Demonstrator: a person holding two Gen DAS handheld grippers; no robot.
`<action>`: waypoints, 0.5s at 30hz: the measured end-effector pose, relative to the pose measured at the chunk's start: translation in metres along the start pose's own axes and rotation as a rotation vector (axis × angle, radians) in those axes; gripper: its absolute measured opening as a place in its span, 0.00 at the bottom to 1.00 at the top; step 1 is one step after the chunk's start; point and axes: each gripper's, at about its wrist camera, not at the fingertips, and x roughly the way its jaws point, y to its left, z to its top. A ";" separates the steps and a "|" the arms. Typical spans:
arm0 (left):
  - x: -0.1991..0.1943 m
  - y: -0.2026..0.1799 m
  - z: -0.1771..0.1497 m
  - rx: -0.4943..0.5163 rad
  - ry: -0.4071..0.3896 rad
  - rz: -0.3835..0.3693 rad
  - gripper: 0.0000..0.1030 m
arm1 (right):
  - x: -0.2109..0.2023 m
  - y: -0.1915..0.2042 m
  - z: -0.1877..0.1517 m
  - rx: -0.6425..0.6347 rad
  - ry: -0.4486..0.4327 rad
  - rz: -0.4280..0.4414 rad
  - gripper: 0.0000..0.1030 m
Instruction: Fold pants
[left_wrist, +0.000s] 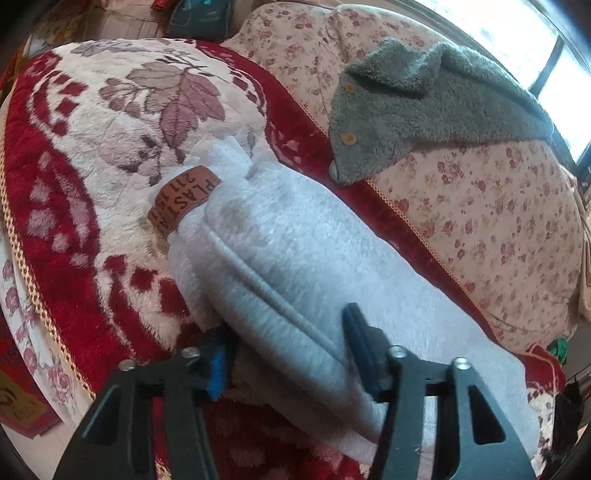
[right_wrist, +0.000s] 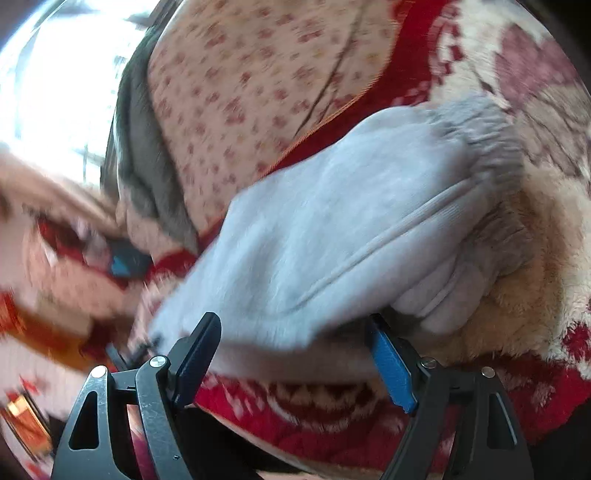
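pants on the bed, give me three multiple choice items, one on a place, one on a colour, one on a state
1. Where does the grey fleece jacket lie?
A. on the floral quilt
B. on the pants
C. on the floor

2. What colour are the pants?
A. black
B. pale grey-white
C. red

3. How does the right gripper stand?
A. shut with nothing in it
B. out of view
C. jaws wide, pants fabric between them

Key: 1 A, it rests on the quilt beyond the red blanket. 2 B, the fleece fabric is pale. 3 C, its fingers stand either side of the cloth.
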 end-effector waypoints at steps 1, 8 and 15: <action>0.002 -0.003 0.001 0.010 0.003 0.001 0.38 | 0.001 -0.008 0.005 0.049 -0.026 0.007 0.82; -0.001 -0.012 0.015 0.099 0.001 0.008 0.19 | 0.005 -0.005 0.013 0.015 -0.023 -0.025 0.23; 0.002 0.003 0.018 0.076 0.006 0.024 0.17 | -0.012 0.020 0.000 -0.141 -0.003 -0.047 0.20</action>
